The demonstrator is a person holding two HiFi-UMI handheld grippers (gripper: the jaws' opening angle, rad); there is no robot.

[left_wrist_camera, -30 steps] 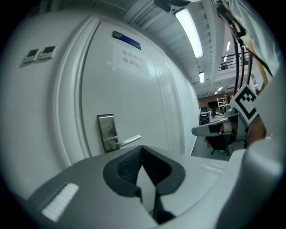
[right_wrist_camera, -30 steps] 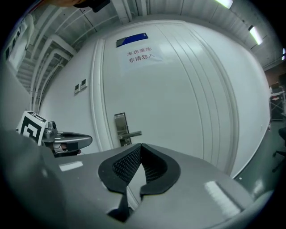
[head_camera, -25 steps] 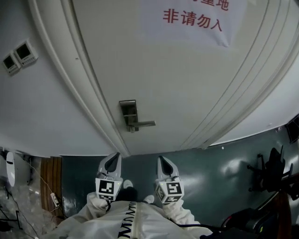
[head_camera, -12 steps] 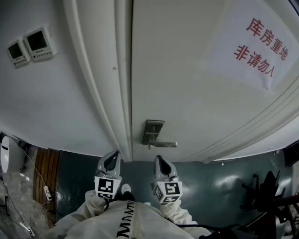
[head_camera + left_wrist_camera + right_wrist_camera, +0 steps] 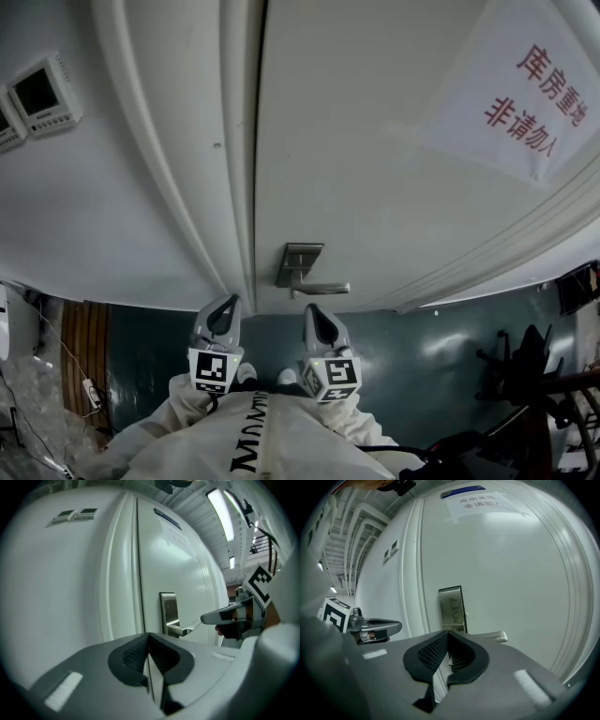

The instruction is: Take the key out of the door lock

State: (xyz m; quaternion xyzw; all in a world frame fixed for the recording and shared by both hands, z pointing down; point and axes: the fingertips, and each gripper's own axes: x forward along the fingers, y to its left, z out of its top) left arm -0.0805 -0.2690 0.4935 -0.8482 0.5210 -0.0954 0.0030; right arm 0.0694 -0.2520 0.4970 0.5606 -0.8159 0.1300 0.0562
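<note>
Door point(image 5: 375, 206) fills most of my head view, white and shut, with a paper sign point(image 5: 525, 103) in red print at its upper right. Its metal lock plate point(image 5: 299, 263) sits near the door's left edge, and the lever handle point(image 5: 326, 289) sticks out to the right just below it. I cannot make out the key on that plate in any view; the part under the handle is hidden behind the gripper bodies.

My left gripper point(image 5: 226, 313) is clenched, pads pressed flat together with nothing between them. My right gripper point(image 5: 313, 317) is clenched too, tips meeting and empty. Both hang low in front of the white suit point(image 5: 253, 441), side by side over the dark green floor point(image 5: 422, 347), well apart from the handle. Two small wall panels point(image 5: 42, 92) are mounted left of the door frame.
</note>
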